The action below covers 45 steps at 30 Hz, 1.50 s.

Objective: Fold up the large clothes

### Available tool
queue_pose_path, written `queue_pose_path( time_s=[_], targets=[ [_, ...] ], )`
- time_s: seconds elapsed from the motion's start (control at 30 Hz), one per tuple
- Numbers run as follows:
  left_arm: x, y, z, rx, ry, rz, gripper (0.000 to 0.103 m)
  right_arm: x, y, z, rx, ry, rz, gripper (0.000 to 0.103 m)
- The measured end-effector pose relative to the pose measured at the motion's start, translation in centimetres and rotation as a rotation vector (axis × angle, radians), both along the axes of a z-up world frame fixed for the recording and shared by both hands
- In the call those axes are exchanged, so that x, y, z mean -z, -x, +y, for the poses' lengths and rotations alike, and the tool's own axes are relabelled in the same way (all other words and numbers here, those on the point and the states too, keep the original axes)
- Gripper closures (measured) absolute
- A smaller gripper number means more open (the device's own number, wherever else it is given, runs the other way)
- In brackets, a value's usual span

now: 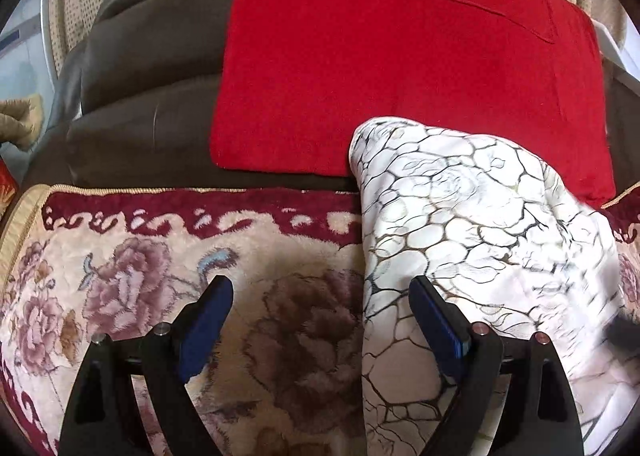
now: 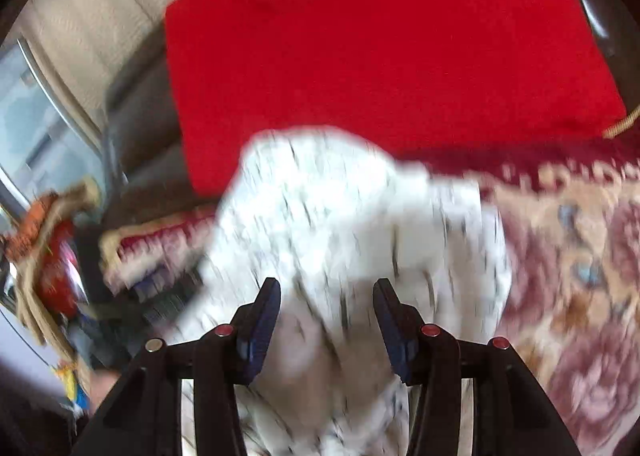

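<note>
Floral sofa cover (image 1: 120, 256) underneath, the left gripper (image 1: 320, 320) gapes empty beside the white patterned garment (image 1: 480, 224) at lower right, while the right gripper (image 2: 326, 320), jaws parted around blurred cloth, should arguably pinch an edge squarely before folding.

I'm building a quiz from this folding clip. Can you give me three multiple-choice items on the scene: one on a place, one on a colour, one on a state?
1. Where does the white patterned garment lie?
A. On the flowered rug, top edge over the red cloth
B. On the bare floor
C. Hung on a chair back

2. What colour is the plain cloth behind the garment?
A. Green
B. Red
C. Blue

3. How do the jaws of the left gripper stand?
A. Shut on the rug
B. Shut on the garment
C. Wide open, gripping nothing

Answers: 1 A, it rests on the flowered rug and overlaps the red cloth; 2 B, it is plainly red; 3 C, a broad gap shows between them.
</note>
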<state>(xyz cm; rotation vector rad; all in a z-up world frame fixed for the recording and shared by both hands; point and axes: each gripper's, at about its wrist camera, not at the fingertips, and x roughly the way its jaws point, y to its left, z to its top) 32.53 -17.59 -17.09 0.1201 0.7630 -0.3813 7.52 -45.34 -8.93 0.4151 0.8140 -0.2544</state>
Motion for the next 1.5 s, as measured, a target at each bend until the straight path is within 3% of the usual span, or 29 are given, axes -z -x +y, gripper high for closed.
queue_pose_path(
  time_s=[0.07, 0.13, 0.47, 0.57, 0.63, 0.67, 1.1, 1.5],
  targets=[
    [-0.6, 0.8, -0.1, 0.016, 0.003, -0.017, 0.013, 3.2, 0.5, -0.3, 0.019, -0.018, 0.033, 0.05],
    [-1.2, 1.4, -0.1, 0.034, 0.01, -0.037, 0.013, 3.4, 1.3, -0.8, 0.042, -0.062, -0.01, 0.05],
    [-3.0, 2.7, 1.0, 0.055, 0.019, -0.109, 0.013, -1.7, 7.8, 2.6, 0.017, 0.006, -0.095, 0.048],
    [-3.2, 2.9, 1.1, 0.056, 0.012, -0.116, 0.013, 0.4, 6.9, 3.8, -0.014, 0.064, -0.004, 0.047],
    [-3.4, 3.1, 1.3, 0.055, 0.012, -0.122, 0.013, 3.3, 6.6, 3.4, 0.0, 0.03, 0.058, 0.046],
    [-3.4, 3.2, 1.4, 0.055, 0.011, -0.125, 0.013, 4.0, 6.9, 2.9, 0.014, -0.005, 0.031, 0.045],
    [-4.9, 3.2, 2.8, 0.042, 0.054, -0.158, 0.013, 4.1, 7.3, 2.6, 0.01, -0.011, -0.004, 0.043],
    [-6.0, 1.6, 7.1, -0.076, 0.082, -0.192, 0.013, 3.6, 7.4, 2.7, 0.012, -0.017, -0.008, 0.042]
  ],
)
